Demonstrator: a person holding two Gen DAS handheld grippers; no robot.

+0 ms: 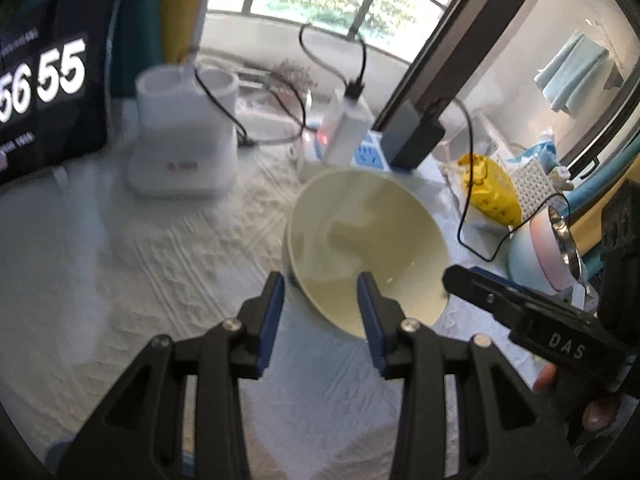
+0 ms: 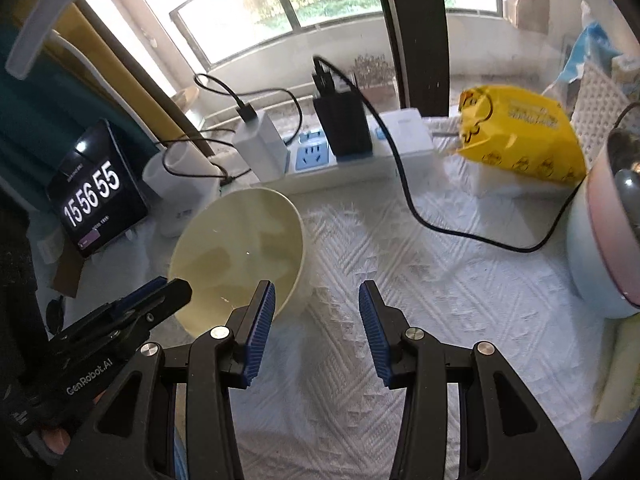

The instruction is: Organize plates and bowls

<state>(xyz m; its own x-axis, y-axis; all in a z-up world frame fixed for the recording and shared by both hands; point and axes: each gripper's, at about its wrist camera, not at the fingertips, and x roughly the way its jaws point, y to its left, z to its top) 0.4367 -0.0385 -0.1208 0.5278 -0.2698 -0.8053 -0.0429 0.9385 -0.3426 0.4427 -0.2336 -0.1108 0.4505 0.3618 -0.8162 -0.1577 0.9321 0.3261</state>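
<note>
The cream bowl (image 1: pixel 366 246) sits on the white-clothed table (image 2: pixel 400 280), between the left gripper (image 1: pixel 320 300) and right gripper (image 2: pixel 316 308), both with jaws spread and empty. It looks stiff, glazed, slippery and breakable; the rim offers the best hold.

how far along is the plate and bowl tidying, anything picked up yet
Done: nothing visibly stacked or put away. In hand: nothing; the left gripper and right gripper are both open, hanging either side of the cream bowl on the white cloth. Left: grasping that bowl, and dealing with the pink and blue bowl at the right edge.
</note>
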